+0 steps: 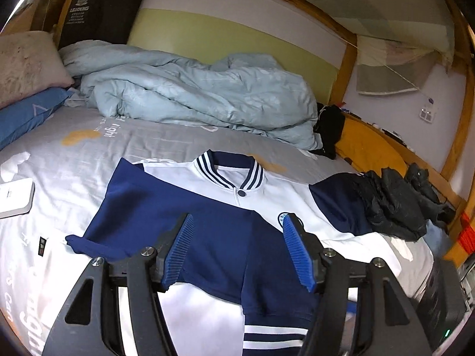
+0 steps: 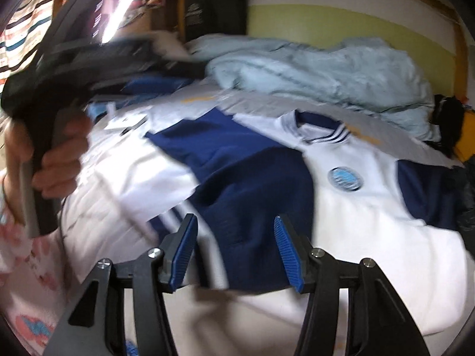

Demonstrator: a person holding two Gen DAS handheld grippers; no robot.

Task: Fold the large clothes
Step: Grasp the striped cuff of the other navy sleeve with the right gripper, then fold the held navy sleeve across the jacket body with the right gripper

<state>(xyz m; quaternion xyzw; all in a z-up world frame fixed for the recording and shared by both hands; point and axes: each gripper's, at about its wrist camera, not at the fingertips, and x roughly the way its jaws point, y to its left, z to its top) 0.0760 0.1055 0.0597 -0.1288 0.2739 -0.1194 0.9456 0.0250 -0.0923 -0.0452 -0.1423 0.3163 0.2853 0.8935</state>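
A: We start at our left gripper (image 1: 237, 222): its blue pads (image 1: 181, 246) stand well apart with nothing pinched between them, hanging over the jacket (image 1: 207, 216).

B: And our right gripper (image 2: 234, 225) is the same — jaws parted, no cloth in them, above the navy sleeve (image 2: 246, 178) folded across the white front. That view is blurred, so we can't say whether the tips touch the fabric.

A: The jacket lies face up on the bed (image 1: 74, 160), striped collar (image 1: 228, 172) toward the far side, one snap (image 1: 242, 193) below it, a round badge (image 2: 346, 179) on the chest. The other sleeve (image 1: 335, 204) reaches out to a heap of black clothes (image 1: 394, 201) and touches it.

B: In the right wrist view we see a hand (image 2: 59, 160) gripping the black handle of the left gripper, at the left edge.

A: Farther out — a crumpled pale blue duvet (image 1: 193, 89) along the wall, a grey pillow (image 1: 26, 62) stacked on a blue pillow (image 1: 26, 112), and a flat white device (image 1: 14, 197) lying on the sheet beside the jacket.

B: No boxes or baskets for us to report on.
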